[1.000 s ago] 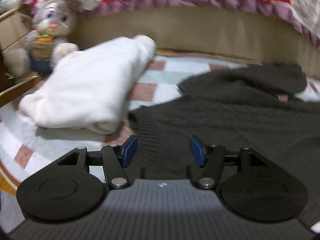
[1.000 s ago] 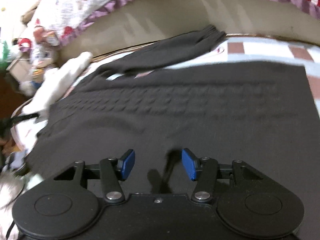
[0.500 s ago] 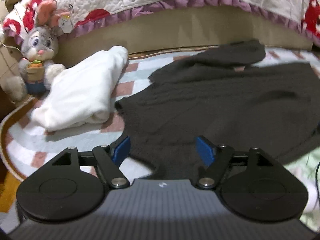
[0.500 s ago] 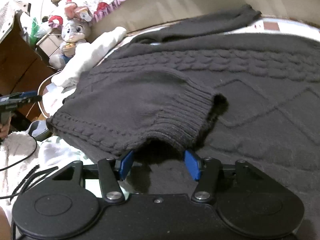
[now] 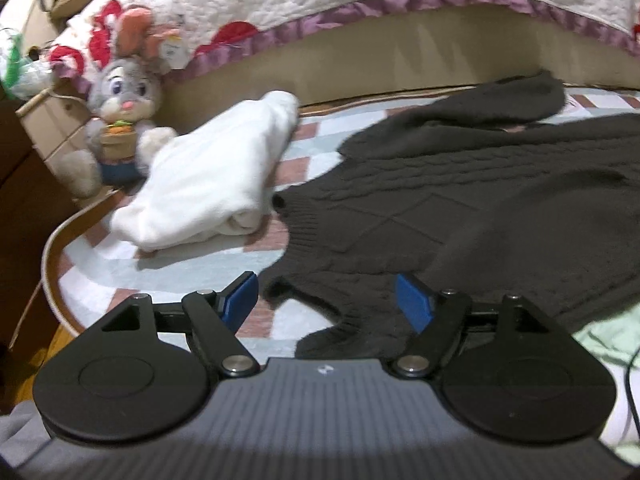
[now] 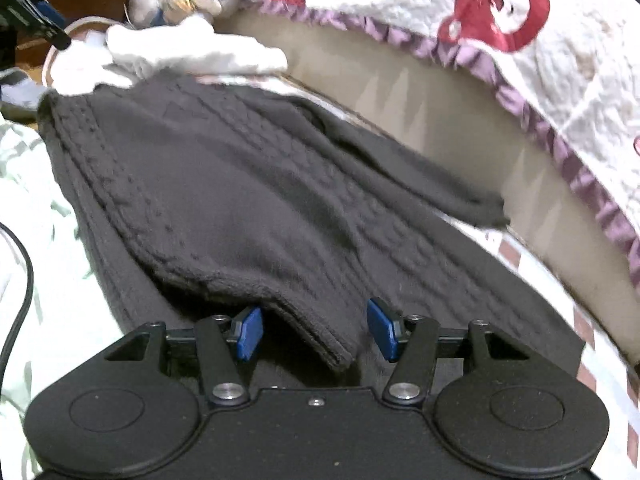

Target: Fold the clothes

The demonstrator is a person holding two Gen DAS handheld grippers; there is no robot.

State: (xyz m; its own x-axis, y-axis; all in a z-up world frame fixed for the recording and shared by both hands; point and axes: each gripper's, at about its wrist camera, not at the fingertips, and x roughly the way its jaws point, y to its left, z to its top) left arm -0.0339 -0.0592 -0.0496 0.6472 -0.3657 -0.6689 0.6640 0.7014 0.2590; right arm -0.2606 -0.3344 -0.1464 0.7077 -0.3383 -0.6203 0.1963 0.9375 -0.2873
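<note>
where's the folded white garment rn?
Left wrist view, left of centre: the folded white garment lies on the checked mat, between the plush rabbit and the dark cable-knit sweater. Right wrist view shows it upper left, beyond the sweater.

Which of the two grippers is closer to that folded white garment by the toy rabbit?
Left. The left gripper sits just short of the white garment. The right gripper is far off, across the dark sweater.

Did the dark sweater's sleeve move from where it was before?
Yes. In the right wrist view the dark sweater now has its sleeve cuff folded across its body, between the open right gripper fingers.
</note>
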